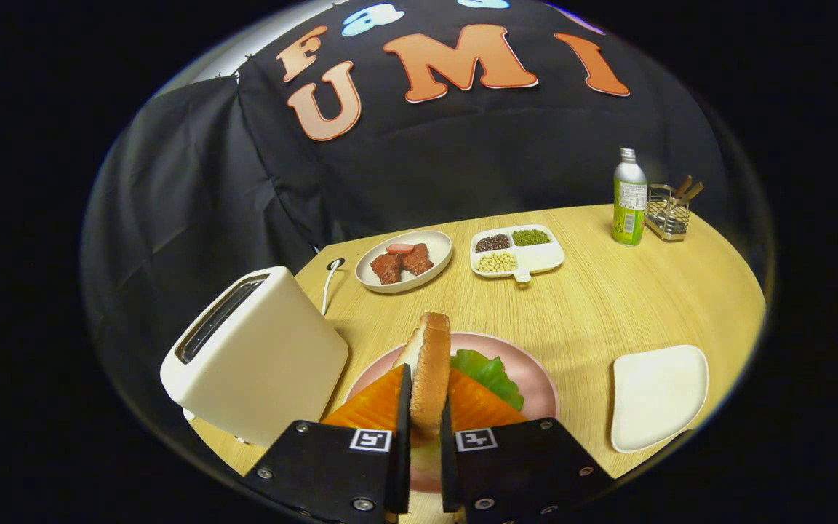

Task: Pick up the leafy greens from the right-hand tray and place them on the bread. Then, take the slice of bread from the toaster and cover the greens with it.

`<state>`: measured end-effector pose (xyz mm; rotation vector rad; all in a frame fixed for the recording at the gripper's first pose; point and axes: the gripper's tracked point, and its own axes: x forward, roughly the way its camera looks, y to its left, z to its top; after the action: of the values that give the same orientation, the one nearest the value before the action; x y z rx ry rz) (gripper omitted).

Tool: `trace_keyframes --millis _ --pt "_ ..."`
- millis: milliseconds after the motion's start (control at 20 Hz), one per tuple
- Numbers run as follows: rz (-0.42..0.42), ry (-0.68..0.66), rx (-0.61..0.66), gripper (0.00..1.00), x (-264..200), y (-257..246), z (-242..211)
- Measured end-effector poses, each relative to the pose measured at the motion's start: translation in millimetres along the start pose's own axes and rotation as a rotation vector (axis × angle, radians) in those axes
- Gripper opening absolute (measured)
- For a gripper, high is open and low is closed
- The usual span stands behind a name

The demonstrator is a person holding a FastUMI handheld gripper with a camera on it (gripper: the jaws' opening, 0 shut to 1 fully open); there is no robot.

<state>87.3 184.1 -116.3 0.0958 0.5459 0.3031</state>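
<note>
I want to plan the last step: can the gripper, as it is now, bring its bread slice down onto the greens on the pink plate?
Probably yes. The gripper holds the bread slice upright just above the greens on the pink plate, and nothing lies between; the toaster stands aside.

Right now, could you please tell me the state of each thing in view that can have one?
tool: shut on the bread slice.
bread slice: held on edge between the fingers, above the pink plate.
toaster: slot empty.
leafy greens: lying on the pink plate.
white tray: empty.
bottle: upright, capped.
divided dish: three compartments filled.
round plate: holding meat pieces.
</note>
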Motion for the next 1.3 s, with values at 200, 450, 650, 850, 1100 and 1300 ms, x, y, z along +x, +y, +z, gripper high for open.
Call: trace_keyframes --millis 200,450,650,850,1100,1300 --pt "-0.041 0.021 -0.009 0.32 2.2 -18.3 -5.8" --pt "-0.096 0.056 -0.057 0.65 5.9 -37.3 -16.7" --pt "-0.125 0.06 -0.074 0.76 5.1 -48.7 -17.7" --pt "-0.183 0.021 -0.081 0.93 0.7 -67.9 -6.5" --pt "-0.229 -0.052 -0.05 0.98 -25.8 -103.1 20.6" --pt "-0.325 -0.17 -0.085 0.98 -69.6 -146.8 60.1"
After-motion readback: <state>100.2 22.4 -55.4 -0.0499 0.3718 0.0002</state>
